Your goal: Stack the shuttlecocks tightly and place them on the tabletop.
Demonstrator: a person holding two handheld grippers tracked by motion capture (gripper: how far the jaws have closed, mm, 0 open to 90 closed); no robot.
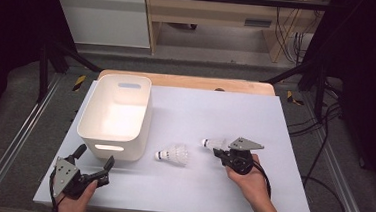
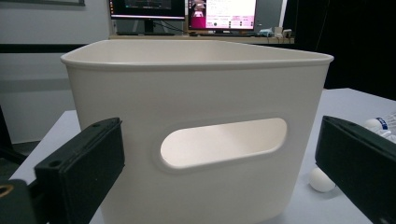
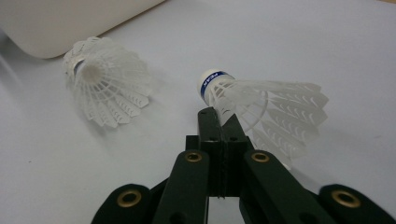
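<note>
- The white rectangular table top (image 1: 180, 185) takes the middle of the high view, and all the work things lie on it.
- One white plastic basket with handle slots (image 1: 116, 115) stands at the left of centre in the high view, open side up and empty as far as I can see. In the left gripper view its near wall (image 2: 201, 93) stands between the jaws and a little beyond them.
- There are two grippers. The left gripper (image 1: 93, 165) sits at the lower left of the high view, just below the basket's near wall, with its jaws wide apart and nothing between them.
- The right gripper (image 1: 219, 149) is at the right of centre. In the right gripper view its jaws (image 3: 219, 122) are pressed together on the edge of a shuttlecock's skirt.
- There are two white plastic shuttlecocks. The held shuttlecock with a blue band (image 3: 261, 105) lies with its long axis across the frame, cork to the left and skirt to the right. In the high view (image 1: 214, 143) it is just left of the right gripper.
- The free shuttlecock (image 1: 172, 155) lies on its side between the basket and the right gripper, near the basket's corner. I think the right hand is somewhat nearer to it than the left.
- The basket lies to the left of the held shuttlecock, so I judge the coming move as a carry to the left, over the rim.
</note>
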